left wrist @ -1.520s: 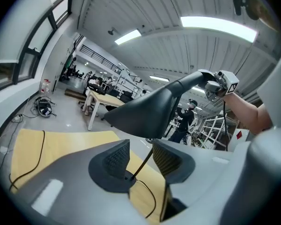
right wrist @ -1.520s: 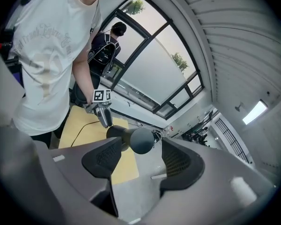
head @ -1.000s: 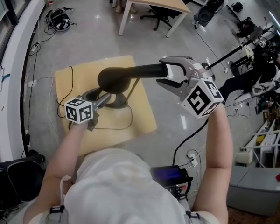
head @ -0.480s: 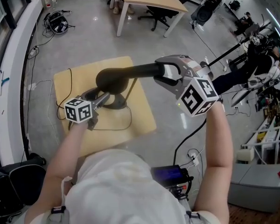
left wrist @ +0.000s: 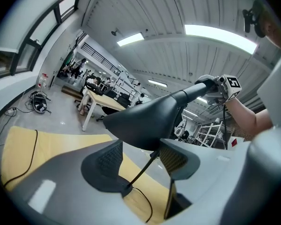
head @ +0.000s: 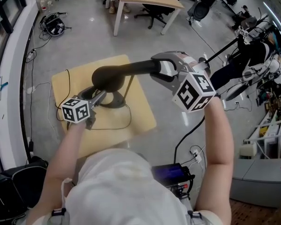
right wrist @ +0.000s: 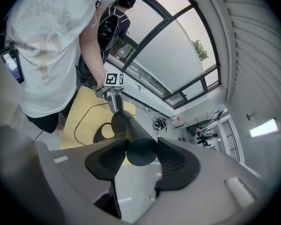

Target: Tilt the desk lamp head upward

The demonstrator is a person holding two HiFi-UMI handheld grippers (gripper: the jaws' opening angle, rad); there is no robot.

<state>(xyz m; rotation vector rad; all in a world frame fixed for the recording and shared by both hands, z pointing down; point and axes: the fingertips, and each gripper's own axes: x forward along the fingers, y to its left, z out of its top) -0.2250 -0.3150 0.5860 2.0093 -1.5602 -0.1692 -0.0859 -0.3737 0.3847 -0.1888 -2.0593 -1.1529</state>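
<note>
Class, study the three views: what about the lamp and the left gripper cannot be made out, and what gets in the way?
Lamp base: head view, partly under the lamp head; left gripper view, behind that gripper's own body.
Whether the left gripper touches the base: head view, its marker cube covers the contact.
Cable: head view, passes under the left gripper; its end cannot be traced.

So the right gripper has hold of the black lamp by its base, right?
No. The right gripper has hold of the black lamp by the end of its head, not its base; its jaws have just been closing on it. The right gripper view shows the head's end between its pads.
</note>
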